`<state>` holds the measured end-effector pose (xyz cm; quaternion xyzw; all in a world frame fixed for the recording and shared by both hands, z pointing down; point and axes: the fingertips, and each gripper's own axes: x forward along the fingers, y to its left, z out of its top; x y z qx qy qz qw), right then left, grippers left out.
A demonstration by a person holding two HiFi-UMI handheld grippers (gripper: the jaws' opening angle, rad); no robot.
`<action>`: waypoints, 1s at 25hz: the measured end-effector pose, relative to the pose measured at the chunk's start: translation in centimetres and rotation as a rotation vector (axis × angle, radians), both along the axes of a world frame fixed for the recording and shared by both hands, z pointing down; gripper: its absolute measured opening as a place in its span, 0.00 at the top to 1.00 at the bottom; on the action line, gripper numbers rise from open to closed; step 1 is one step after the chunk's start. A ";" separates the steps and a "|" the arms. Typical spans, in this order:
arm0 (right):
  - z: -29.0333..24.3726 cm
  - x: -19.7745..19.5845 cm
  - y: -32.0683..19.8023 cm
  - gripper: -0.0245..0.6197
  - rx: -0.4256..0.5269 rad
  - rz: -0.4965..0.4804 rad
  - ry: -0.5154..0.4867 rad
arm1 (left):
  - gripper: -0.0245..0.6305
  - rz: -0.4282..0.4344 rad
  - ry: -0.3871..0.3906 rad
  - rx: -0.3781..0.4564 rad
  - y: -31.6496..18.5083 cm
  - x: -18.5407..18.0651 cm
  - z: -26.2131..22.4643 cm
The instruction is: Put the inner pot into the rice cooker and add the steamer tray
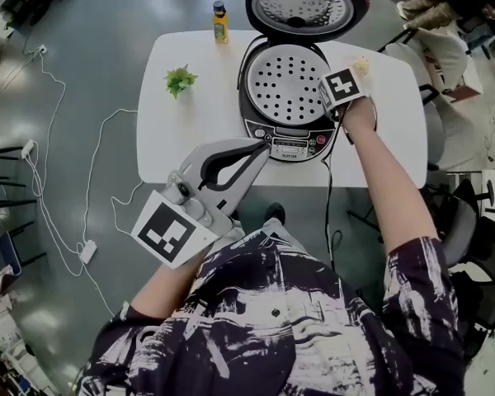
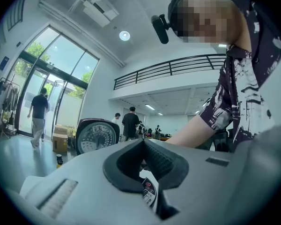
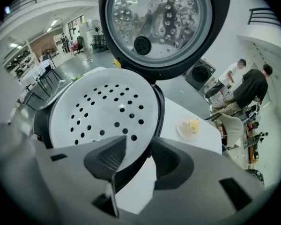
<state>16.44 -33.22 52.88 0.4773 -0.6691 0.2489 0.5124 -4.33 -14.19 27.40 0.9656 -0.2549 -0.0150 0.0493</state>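
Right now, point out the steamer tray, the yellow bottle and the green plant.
steamer tray [image 1: 290,85]: head view, on its perforated white floor, inside the open rice cooker.
yellow bottle [image 1: 220,28]: head view, on its body, below the dark cap.
green plant [image 1: 180,80]: head view, on the middle of its leaves.

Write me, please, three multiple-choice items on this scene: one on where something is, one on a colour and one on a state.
1. Where is the steamer tray relative to the rice cooker?
A. Beside it. B. Seated inside it. C. Beneath it.
2. What colour is the body of the bottle on the table?
A. Yellow. B. Blue. C. Red.
3. How is the lid?
A. Shut. B. Taken off. C. Raised open.
Answers:
1 B, the white perforated tray fills the cooker's mouth.
2 A, the head view shows it yellow under a dark cap.
3 C, the lid stands up behind the opening with its inner face showing.
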 end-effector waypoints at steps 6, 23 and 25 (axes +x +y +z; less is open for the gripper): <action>-0.3 -0.8 0.4 0.56 0.032 -0.022 -0.051 | 0.96 0.000 0.001 0.006 0.5 -0.1 0.1; -25.7 -9.5 7.7 0.60 0.810 -0.228 -0.852 | 0.96 0.020 -0.022 0.028 -2.9 2.6 -0.1; -27.6 -9.2 9.2 0.81 0.891 -0.236 -0.856 | 0.96 0.015 -0.028 0.041 -3.9 3.2 -0.6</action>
